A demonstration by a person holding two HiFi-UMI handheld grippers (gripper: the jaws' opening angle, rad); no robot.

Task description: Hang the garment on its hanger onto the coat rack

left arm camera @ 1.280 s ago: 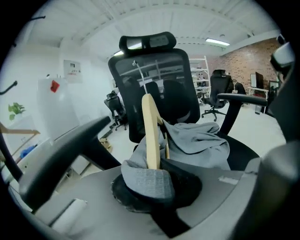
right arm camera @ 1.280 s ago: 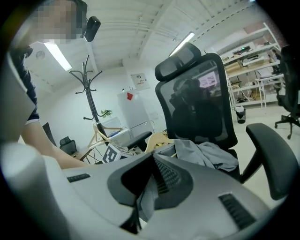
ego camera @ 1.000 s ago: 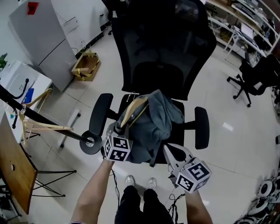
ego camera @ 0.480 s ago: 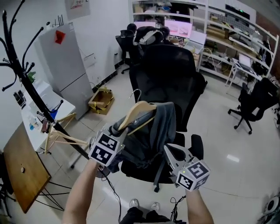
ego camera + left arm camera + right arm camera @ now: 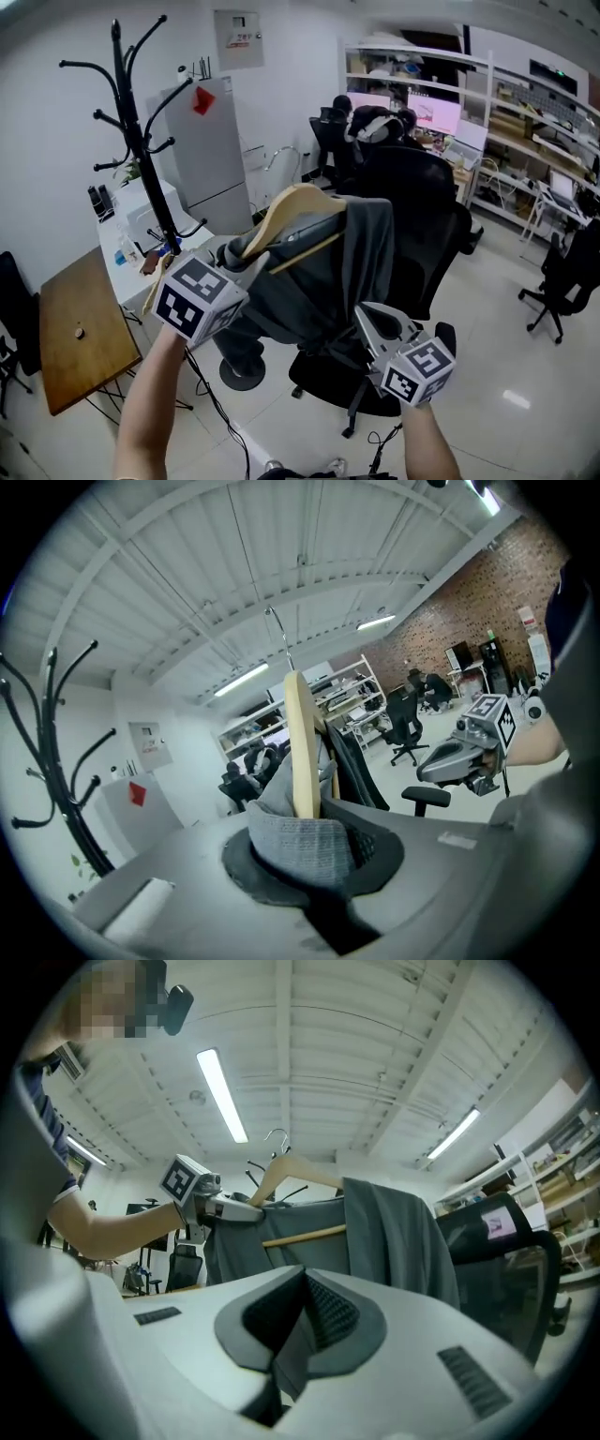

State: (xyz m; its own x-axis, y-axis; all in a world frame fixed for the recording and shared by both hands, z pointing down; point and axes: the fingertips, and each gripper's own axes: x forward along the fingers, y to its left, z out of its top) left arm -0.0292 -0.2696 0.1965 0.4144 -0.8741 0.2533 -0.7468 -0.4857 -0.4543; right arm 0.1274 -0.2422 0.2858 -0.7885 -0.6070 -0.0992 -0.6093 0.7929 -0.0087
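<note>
A grey garment hangs over a wooden hanger with a metal hook, held up in the air in front of me. My left gripper is shut on the hanger's left end, with a fold of the grey fabric pinched between the pads. The black coat rack stands to the left, its curved arms bare. My right gripper sits below the garment's right side, shut and holding nothing. From the right gripper view the garment drapes over the hanger bar, apart from the jaws.
A black office chair stands just behind the garment. A wooden table and a white desk are at the left by the rack's base. A grey cabinet is against the wall, and shelving lines the right.
The hanger with the garment has been lifted off the chair seat and raised. The view has tilted up, bringing the coat rack fully into sight on the left.
</note>
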